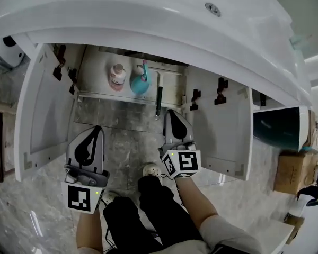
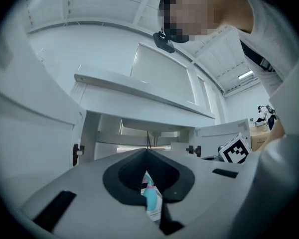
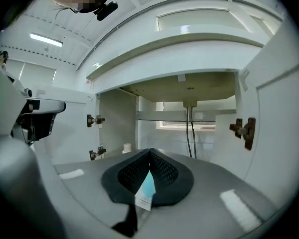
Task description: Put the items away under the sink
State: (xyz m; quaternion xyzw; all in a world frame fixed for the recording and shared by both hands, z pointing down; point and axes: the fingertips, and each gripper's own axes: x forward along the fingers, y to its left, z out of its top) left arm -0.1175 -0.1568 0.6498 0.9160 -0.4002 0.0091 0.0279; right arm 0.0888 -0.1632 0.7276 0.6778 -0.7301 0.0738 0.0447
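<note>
Lower centre of the head view, over the marble floor [image 1: 122, 121]: left tongs [image 1: 98, 130] and right tongs [image 1: 170, 112] are both clenched, tips together. Beyond them, at upper centre, the under-sink cabinet [image 1: 175, 89] stands with both doors open. Inside it, a pink-white bottle [image 1: 117, 76] and a teal spray bottle [image 1: 139, 81] stand side by side.

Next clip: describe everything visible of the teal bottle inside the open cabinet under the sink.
The teal bottle stands upright on the floor of the open cabinet. It looks like plastic: a rounded body narrowing to a pinkish spray-style top. Any label is too small to read. A white-and-pink bottle stands close beside it, to the left in the head view; whether they touch is unclear. Nothing holds it.
</note>
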